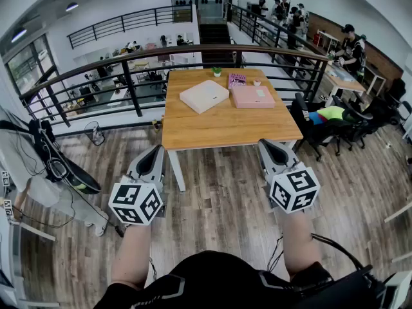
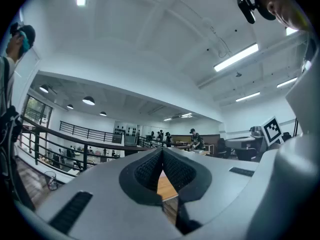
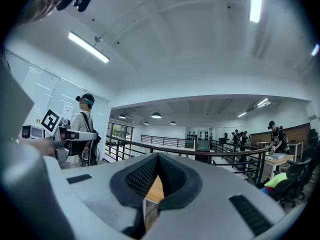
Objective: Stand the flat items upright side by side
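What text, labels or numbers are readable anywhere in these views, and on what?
No words or numbers can be read in any view.
left gripper and right gripper: square black-and-white markers only, no letters.
pink box, white box, purple item: any print is too small to read.

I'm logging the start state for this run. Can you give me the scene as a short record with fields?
table: wooden, beside a railing
white box: lying flat, left of the pink box
pink box: lying flat, towards the table's right side
left tongs: shut, empty, in front of the table's near edge
right tongs: shut, empty, in front of the near edge
progress: neither box is upright yet
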